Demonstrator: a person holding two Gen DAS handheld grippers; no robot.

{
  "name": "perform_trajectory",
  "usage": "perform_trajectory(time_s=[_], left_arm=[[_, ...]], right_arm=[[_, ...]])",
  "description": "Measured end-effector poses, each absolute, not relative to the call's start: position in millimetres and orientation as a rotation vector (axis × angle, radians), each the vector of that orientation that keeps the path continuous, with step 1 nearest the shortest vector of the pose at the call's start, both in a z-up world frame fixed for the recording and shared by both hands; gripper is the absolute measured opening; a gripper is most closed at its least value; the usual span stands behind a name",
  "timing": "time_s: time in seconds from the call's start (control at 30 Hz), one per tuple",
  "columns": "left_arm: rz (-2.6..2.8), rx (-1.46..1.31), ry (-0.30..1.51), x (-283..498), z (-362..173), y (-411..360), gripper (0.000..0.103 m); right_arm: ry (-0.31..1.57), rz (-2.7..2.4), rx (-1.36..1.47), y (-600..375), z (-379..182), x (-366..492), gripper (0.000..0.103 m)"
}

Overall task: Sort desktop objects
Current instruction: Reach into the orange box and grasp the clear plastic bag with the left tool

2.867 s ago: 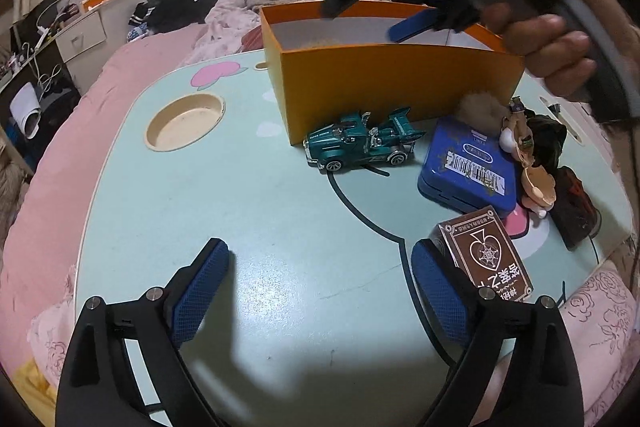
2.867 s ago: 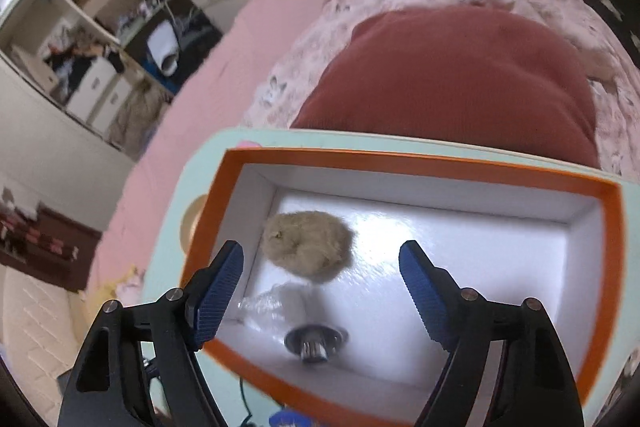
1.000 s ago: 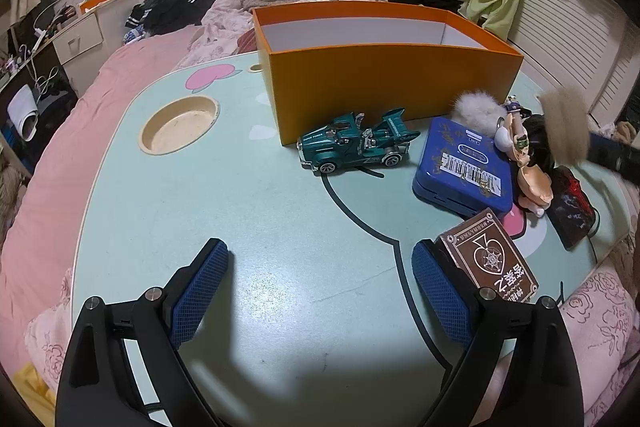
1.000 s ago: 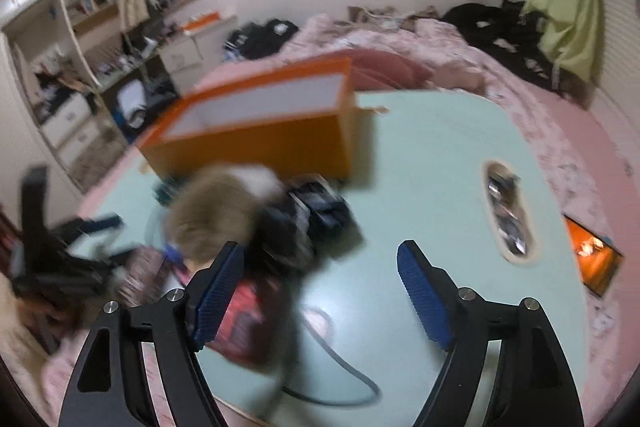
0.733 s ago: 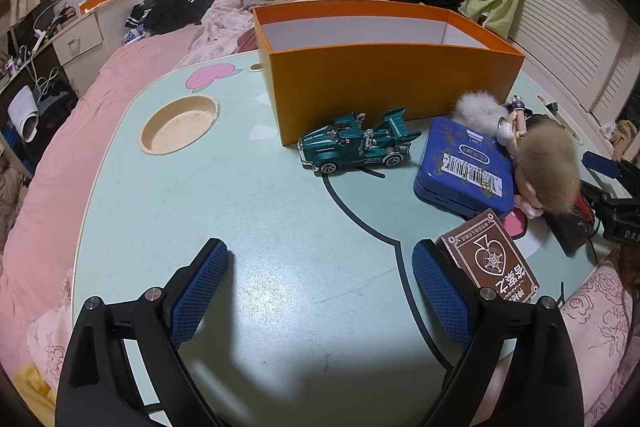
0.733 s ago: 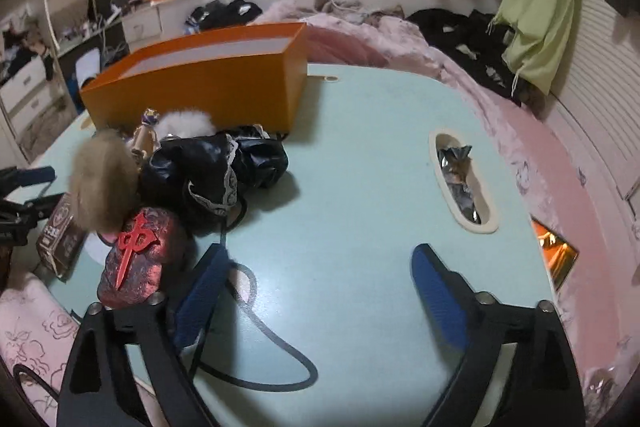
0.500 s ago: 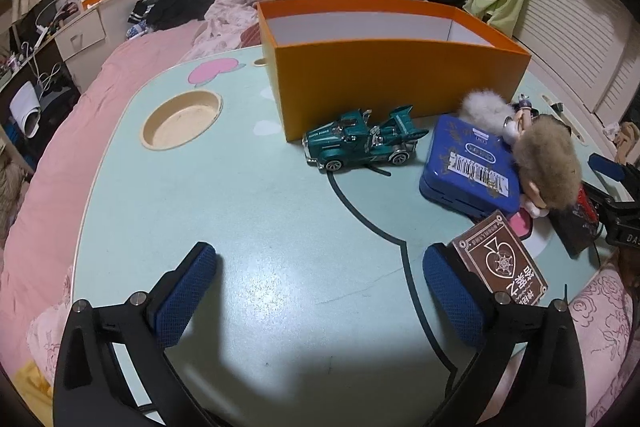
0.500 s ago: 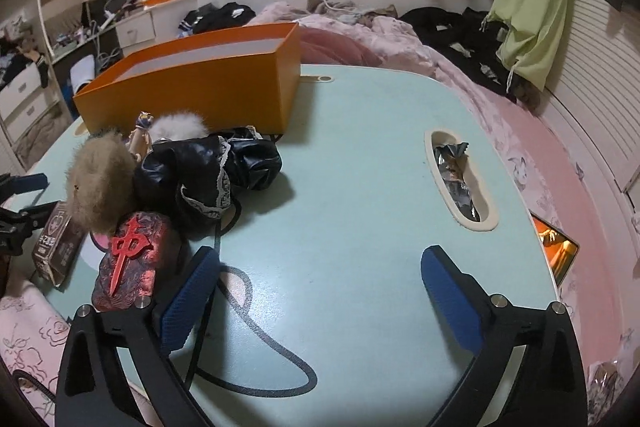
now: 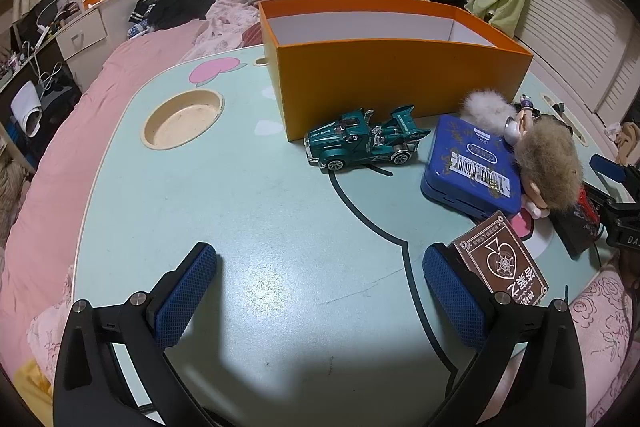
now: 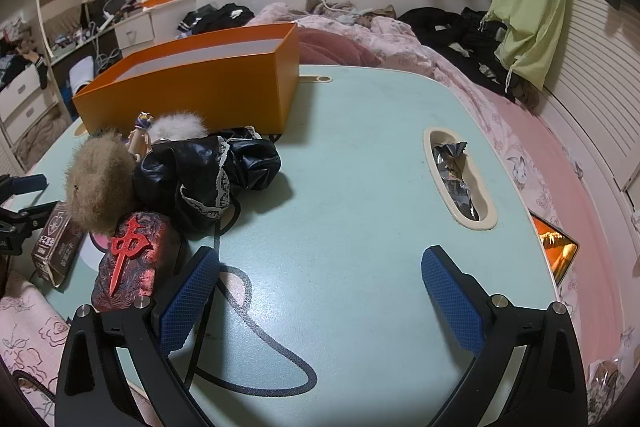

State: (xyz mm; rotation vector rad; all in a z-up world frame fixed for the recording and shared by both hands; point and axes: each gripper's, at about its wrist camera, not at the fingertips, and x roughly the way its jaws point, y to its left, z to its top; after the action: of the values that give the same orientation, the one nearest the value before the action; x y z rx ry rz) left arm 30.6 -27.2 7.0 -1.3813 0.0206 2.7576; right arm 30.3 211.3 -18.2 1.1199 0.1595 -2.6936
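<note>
Barely started, looks like: orange box (image 9: 400, 67) showing empty from here, green toy car (image 9: 362, 143), blue tin (image 9: 468, 167), card box (image 9: 504, 267), furry doll (image 10: 100, 183) all on table (image 9: 260, 227). Left gripper (image 9: 316, 295) and right gripper (image 10: 316, 291) spread wide, grasping nothing.

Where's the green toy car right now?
In the left wrist view the green toy car stands on the table, against the orange box's front corner, left of the blue tin.
</note>
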Motion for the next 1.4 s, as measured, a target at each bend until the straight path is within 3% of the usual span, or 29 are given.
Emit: perform_trajectory(time_s=[0.3,0.43,0.53,0.6,0.77,1.07,1.17,1.23,1.27,1.4], left_arm=[[2.766,-1.418,-0.019,26.5,12.3,-33.1,0.103],[2.770,-1.232,-0.135,26.3,52.8,-42.4,0.097],[2.673,-1.164,-0.117,4.5,93.5,-38.4,0.074],[2.569,-1.233,-0.098,-24.7,109.4,-31.7,0.048],[2.362,-1.562,-0.067,-108.5,109.8,-22.9,0.019],[2.001,-2.054,0.265,-169.4,50.8,2.0,0.020],[1.977,-2.060,0.263,-169.2,40.6,1.1,0.048],[1.980,-2.042,0.277,-169.8,38.9,3.2,0.046],[1.994,-2.043,0.344,-166.4,34.2,6.8,0.032],[2.042,-1.982,0.378,-160.5,36.7,10.6,0.032]], right_arm=[[0.152,-2.681,1.115,212.1,-13.7,30.9,0.103],[0.148,-2.665,1.129,213.5,-11.2,30.9,0.103],[0.152,-2.672,1.131,211.8,-10.7,29.4,0.103],[0.151,-2.674,1.131,211.0,-11.0,29.5,0.103],[0.144,-2.685,1.116,210.5,-11.2,31.0,0.103],[0.143,-2.686,1.115,210.6,-11.2,30.8,0.103],[0.144,-2.686,1.115,210.9,-11.2,30.8,0.103],[0.145,-2.687,1.113,211.0,-11.5,31.5,0.103],[0.146,-2.688,1.113,210.9,-11.2,31.7,0.103],[0.144,-2.688,1.112,210.8,-10.9,31.8,0.103]])
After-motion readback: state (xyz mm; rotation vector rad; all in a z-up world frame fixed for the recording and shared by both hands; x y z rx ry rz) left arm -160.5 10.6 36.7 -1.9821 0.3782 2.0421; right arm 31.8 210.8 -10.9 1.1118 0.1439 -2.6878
